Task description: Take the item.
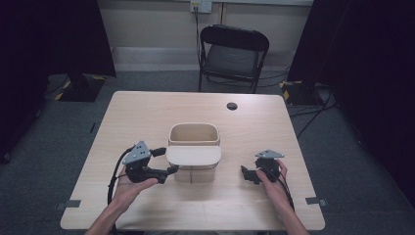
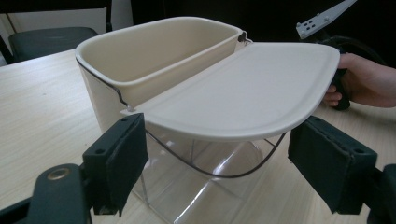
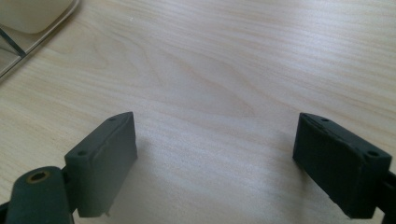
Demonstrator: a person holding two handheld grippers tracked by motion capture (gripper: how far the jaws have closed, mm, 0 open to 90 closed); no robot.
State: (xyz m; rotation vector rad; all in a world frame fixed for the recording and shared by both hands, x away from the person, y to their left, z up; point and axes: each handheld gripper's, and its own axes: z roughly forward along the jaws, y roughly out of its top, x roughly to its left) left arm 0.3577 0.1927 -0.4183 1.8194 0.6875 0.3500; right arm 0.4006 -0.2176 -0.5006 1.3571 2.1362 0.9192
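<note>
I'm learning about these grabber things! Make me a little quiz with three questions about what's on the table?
1. True or false: the lid fully covers the cream bin.
2. Which gripper is nearer the bin? A) left gripper B) right gripper
3. Fill in: beyond the table stands a black folding ____.

Key:
1. False; the lid covers only the near part, and the far part is open.
2. A; its open jaws sit beside the lid's edge, while the right gripper points at bare table.
3. chair.

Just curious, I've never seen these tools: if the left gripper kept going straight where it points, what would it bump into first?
Most likely the cream lid of the bin: the open left gripper points at its near edge, though it might slip just beneath.
</note>
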